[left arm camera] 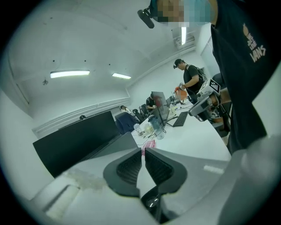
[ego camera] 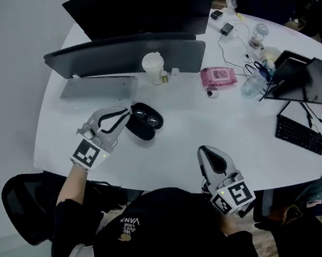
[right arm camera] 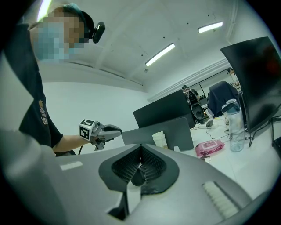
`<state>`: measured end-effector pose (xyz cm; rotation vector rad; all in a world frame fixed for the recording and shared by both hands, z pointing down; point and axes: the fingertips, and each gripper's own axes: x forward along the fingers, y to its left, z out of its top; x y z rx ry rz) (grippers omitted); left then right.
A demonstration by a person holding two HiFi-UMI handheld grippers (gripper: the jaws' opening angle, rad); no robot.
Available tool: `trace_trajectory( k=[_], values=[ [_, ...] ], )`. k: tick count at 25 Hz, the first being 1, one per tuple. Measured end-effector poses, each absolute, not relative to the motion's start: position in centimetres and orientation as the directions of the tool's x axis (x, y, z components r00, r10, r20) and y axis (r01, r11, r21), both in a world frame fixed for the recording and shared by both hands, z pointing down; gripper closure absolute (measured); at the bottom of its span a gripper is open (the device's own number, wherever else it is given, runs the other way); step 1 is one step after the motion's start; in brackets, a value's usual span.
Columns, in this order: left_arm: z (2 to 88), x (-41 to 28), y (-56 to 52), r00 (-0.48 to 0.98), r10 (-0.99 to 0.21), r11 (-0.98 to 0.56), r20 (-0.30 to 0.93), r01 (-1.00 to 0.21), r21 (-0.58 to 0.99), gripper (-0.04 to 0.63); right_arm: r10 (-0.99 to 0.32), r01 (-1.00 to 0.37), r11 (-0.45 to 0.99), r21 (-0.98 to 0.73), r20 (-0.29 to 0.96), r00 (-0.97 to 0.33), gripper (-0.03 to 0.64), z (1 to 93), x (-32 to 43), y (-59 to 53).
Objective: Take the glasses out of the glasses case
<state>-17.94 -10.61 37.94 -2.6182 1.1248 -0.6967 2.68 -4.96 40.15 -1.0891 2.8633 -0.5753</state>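
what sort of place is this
Most likely a shared office: monitors and a keyboard stand on a big white table, and the left gripper view shows another person standing farther along it under ceiling strip lights.

Black glasses case [ego camera: 139, 129] lies open, glasses [ego camera: 145, 116] inside.

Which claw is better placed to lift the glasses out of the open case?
Left. The left claw sits right beside the open glasses case, tips pointing toward it. The right claw rests well apart from the case on the table.
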Motion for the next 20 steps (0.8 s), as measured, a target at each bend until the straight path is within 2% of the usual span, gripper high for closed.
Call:
trace_trajectory(
  k=[7,20],
  values=[
    [40.7,-16.6,-13.0,0.606,-0.657,-0.751,0.448,-0.480,-0.453,0.584,-0.650,-0.640,0.681,-0.357,0.109,-0.752,0.616,40.4,3.4,-6.2],
    [49.9,-16.7,-14.8,0.535,-0.545,-0.837,0.645,-0.394,-0.381,0.540,-0.654,-0.649,0.656,-0.386,0.139,-0.744,0.615,41.9,4.3,-7.7]
  ],
)
